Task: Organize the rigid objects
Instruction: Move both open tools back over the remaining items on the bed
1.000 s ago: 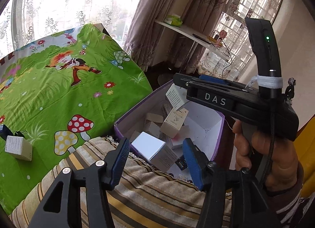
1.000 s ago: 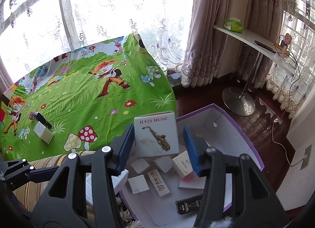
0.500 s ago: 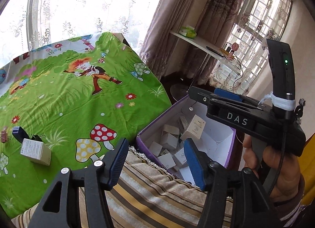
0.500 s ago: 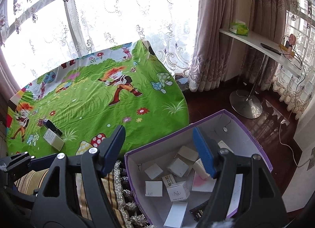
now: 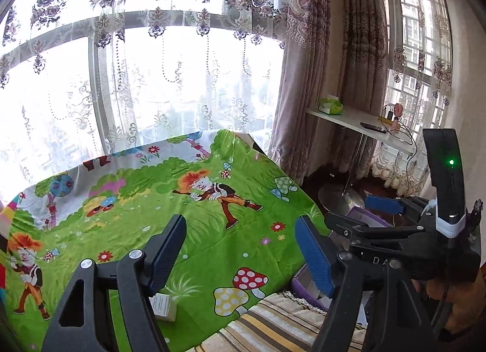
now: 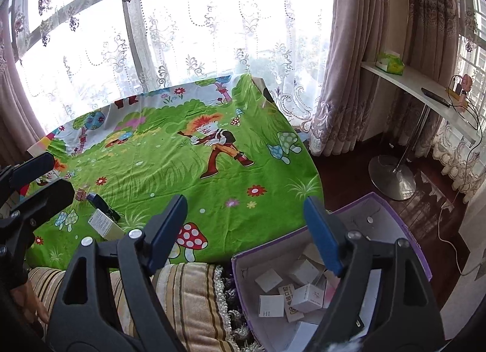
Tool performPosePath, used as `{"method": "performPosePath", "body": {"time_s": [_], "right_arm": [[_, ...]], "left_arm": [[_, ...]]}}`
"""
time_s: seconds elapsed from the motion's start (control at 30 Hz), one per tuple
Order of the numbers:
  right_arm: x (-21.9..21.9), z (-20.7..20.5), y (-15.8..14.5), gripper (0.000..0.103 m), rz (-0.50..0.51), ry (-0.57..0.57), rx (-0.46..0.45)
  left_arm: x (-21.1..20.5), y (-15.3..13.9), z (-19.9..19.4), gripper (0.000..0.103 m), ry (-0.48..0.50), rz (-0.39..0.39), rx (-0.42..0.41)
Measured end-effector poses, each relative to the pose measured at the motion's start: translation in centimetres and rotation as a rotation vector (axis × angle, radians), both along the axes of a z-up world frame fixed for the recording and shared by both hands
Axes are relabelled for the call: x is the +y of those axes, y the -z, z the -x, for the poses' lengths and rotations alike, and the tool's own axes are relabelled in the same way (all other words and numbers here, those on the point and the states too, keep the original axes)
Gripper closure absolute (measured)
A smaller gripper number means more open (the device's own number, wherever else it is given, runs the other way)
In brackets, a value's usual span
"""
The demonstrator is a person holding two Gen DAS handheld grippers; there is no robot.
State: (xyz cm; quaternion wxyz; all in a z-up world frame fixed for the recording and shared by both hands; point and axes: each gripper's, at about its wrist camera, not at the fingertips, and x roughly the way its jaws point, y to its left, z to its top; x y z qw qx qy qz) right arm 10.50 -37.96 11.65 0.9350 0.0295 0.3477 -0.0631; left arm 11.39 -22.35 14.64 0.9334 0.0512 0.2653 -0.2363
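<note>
- Small white boxes (image 6: pixel 299 291) lie heaped in the purple-rimmed carton (image 6: pixel 391 218) on the floor, just beside the green cartoon cloth (image 6: pixel 182 175).
- One pale box (image 6: pixel 104 224) rests on that cloth near its front edge, touching a dark object (image 6: pixel 104 206).
- My right gripper (image 6: pixel 244 233) hangs over the carton's near corner, jaws spread wide, nothing between them.
- My left gripper (image 5: pixel 240 254) hovers above the cloth, jaws likewise apart and empty.

it was a room in a home: lace curtains (image 6: pixel 212 32) and heavy drapes (image 6: pixel 358 63) hung at a bay window, a cartoon-print green sheet (image 6: pixel 182 175) covered the bed, and a wall shelf (image 6: pixel 419 90) held a tissue pack (image 6: pixel 389 63).
</note>
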Motion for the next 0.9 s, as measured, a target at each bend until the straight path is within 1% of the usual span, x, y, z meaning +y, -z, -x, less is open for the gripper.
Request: {"method": "performPosePath", "body": {"time_s": [0.13, 0.17, 0.23, 0.27, 0.33, 0.4, 0.53, 0.63, 0.77, 0.9], "right_arm": [[2.5, -1.2, -1.0, 0.019, -0.004, -0.042, -0.021], [3.1, -1.5, -1.2, 0.018, -0.002, -0.053, -0.027], [4.7, -2.2, -1.5, 0.016, 0.0, -0.078, -0.037], [5.4, -2.5, -1.7, 0.016, 0.001, -0.09, -0.04], [7.1, -3.3, -1.7, 0.016, 0.003, -0.12, -0.04], [8.7, -4.1, -1.5, 0.016, 0.007, -0.149, -0.035], [11.6, -5.6, -0.8, 0.016, 0.005, -0.196, -0.016], [13.5, -6.8, 0.0, 0.016, -0.009, -0.23, 0.007], [15.8, -8.2, 1.6, 0.016, 0.0, -0.284, 0.039], [17.9, -9.0, 3.9, 0.016, -0.013, -0.354, 0.093]], "left_arm": [[2.6, -1.8, -0.9, 0.028, -0.045, 0.001, -0.115], [3.4, -2.2, -1.2, 0.027, -0.039, 0.016, -0.125], [5.0, -2.9, -1.9, 0.02, -0.019, 0.053, -0.133], [5.7, -3.2, -2.4, 0.019, -0.027, 0.055, -0.137], [7.0, -3.7, -3.5, 0.018, -0.063, 0.036, -0.136], [8.5, -3.9, -4.5, 0.018, -0.101, 0.035, -0.134], [12.1, -3.6, -6.1, 0.018, -0.189, 0.071, -0.136], [14.3, -2.8, -6.9, 0.018, -0.238, 0.091, -0.127], [17.1, -1.3, -7.9, 0.018, -0.274, 0.145, -0.08], [18.9, 0.4, -8.8, 0.018, -0.323, 0.146, -0.058]]}}
